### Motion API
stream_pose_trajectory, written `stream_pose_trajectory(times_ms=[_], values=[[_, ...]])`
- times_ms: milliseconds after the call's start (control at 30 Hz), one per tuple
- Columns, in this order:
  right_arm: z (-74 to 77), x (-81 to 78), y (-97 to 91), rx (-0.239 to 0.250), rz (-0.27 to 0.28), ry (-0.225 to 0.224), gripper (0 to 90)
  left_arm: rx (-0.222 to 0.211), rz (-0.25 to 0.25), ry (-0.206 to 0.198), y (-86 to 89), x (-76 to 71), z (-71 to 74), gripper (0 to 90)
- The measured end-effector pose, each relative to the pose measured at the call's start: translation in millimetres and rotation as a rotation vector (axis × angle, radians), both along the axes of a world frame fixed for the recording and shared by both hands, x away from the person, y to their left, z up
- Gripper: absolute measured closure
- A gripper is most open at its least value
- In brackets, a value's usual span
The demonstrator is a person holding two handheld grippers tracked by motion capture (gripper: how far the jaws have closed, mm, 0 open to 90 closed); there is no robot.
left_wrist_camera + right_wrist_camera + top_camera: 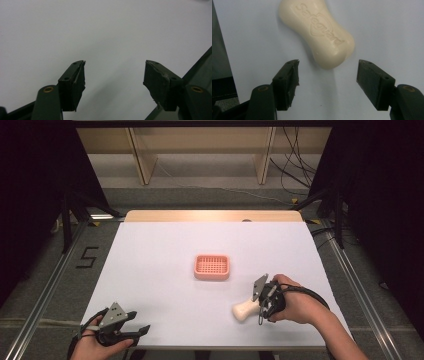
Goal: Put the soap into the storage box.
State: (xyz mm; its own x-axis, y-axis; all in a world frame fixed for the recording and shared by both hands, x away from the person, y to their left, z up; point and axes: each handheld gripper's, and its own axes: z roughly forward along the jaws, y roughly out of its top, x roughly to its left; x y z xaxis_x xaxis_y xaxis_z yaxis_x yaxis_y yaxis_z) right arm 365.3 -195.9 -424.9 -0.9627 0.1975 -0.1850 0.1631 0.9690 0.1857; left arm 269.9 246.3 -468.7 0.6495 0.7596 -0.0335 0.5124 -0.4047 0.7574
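The cream soap bar carries the embossed word "Safeguard" over a raised shield outline, readable in the right claw view, where it lies flat on the white bench just ahead of the tips of the right claw. That claw is released: its jaws stand wide apart with bare bench between them, and the near end of the bar sits just beyond the gap, touching neither pad. In the high view the soap bar lies near the bench's front right part, just left of the right claw, which the person's right hand holds low over the surface. A pink soap dish with a gridded floor sits at the middle of the bench, well apart from the bar. The left claw rests at the front left corner, also released; in its own view the left claw has nothing but plain white bench between its spread jaws. A black figure "5" is marked on the grey floor to the left of the bench. Beyond the far edge, black cables trail across the floor beside light wooden uprights, and dark curtains close in both sides.
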Motion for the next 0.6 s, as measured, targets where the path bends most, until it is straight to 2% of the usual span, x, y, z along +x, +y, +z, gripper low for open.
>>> stream_pose_trajectory(times_ms=[33, 100, 133, 167, 233, 267, 300, 333, 367, 400, 433, 467, 500, 533, 567, 600], values=[[0.3, -0.9, 1.9, -0.008, -0.023, 0.0, 34.7, 0.002, -0.004, -0.003, 0.3, 0.4, -0.3, 33.0], [0.3, 3.5, 5.8, -0.002, 0.035, -0.011, 34.1, 0.002, -0.007, -0.005, 0.4, 0.5, -0.3, 33.0], [-0.1, 4.1, 7.6, -0.001, 0.032, -0.005, 33.8, 0.002, -0.008, -0.006, 0.4, 0.4, -0.3, 33.0], [0.5, 2.1, 9.7, -0.014, -0.013, -0.001, 33.7, 0.032, -0.023, -0.02, 2.3, 2.1, 0.4, 33.0], [-0.2, 5.0, 13.3, -0.018, 0.024, -0.004, 33.6, 0.043, -0.039, -0.03, 3.3, 3.4, 1.1, 33.0], [0.2, 4.1, 15.3, -0.021, -0.003, 0.0, 33.6, 0.007, -0.003, -0.001, 0.8, 0.2, -0.3, 33.1], [-0.9, 8.8, 17.3, -0.008, 0.064, -0.006, 33.4, -0.006, -0.003, 0.002, -0.1, -0.9, -0.2, 33.1], [-1.7, 9.6, 19.1, -0.005, 0.073, 0.0, 33.2, 0.002, -0.012, -0.006, 0.4, -0.3, 0.0, 33.1], [-2.1, 9.6, 19.8, -0.011, 0.061, 0.004, 33.0, 0.042, -0.033, -0.033, 2.6, 2.4, 0.6, 33.1], [-2.3, 9.3, 21.3, -0.018, 0.057, 0.006, 32.8, 0.045, -0.032, -0.043, 2.4, 2.6, 0.5, 33.1], [-3.5, 11.6, 22.9, -0.016, 0.091, 0.01, 32.7, 0.016, -0.023, -0.024, 1.2, 0.8, 0.2, 33.1], [-4.4, 10.7, 24.6, -0.016, 0.072, 0.014, 32.3, -0.007, -0.015, -0.011, -0.1, -0.5, -0.5, 33.1], [-4.7, 11.4, 25.6, -0.026, 0.078, 0.016, 32.1, -0.006, -0.015, -0.011, -0.1, -0.6, -0.5, 33.1], [-5.9, 12.1, 27.2, -0.019, 0.095, 0.023, 32.0, 0.014, -0.024, -0.022, 1.2, 0.7, 0.0, 33.1], [-6.4, 12.8, 28.8, -0.016, 0.1, 0.028, 32.0, 0.013, -0.026, -0.023, 1.3, 0.7, 0.1, 33.0], [-6.5, 10.9, 29.4, -0.019, 0.072, 0.031, 32.0, 0.009, -0.023, -0.009, 0.8, -0.5, 0.4, 33.1]])
